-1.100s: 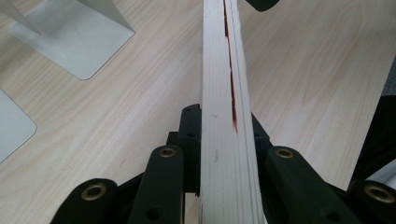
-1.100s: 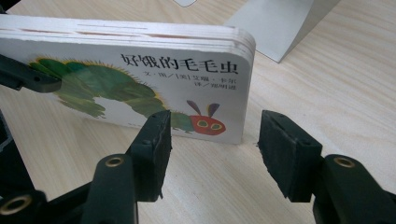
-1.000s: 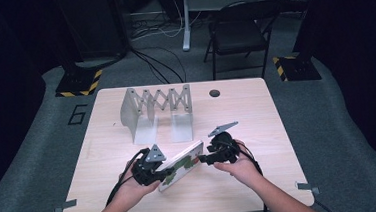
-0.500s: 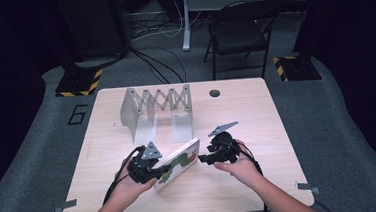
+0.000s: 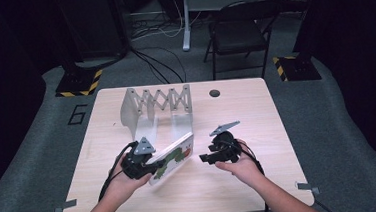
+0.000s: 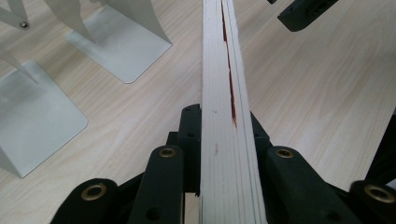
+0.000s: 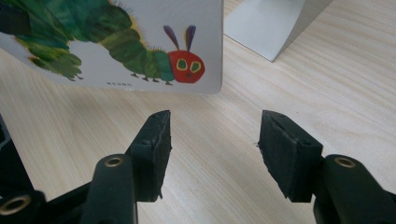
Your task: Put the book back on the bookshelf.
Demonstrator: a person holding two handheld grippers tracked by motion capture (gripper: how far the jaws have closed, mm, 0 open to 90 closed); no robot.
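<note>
Left hand-held gripper (image 5: 152, 167) clamps the caterpillar board book (image 5: 173, 157) by its edge, tilted just above the counter (image 5: 241, 182); right hand-held gripper (image 5: 203, 158) waits wide open, empty. Likely next: carry the book into the white rack (image 5: 157, 105), keeping it upright.

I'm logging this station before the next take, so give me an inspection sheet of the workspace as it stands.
Surface: light wood table, no spills seen.
Job's things: picture book with a caterpillar cover, held on edge and tilted; white accordion book rack stands behind it.
Clutter: nothing seen; a dark round grommet sits near the far edge.
Grippers: left gripper clamps the book's edge between its fingers; right gripper is open, apart from the book.
Cables: a black cable trails from each gripper toward the person; loose cables lie on the floor beyond the table.
Surroundings: folding chair, grey floor, hazard-striped bases.
</note>
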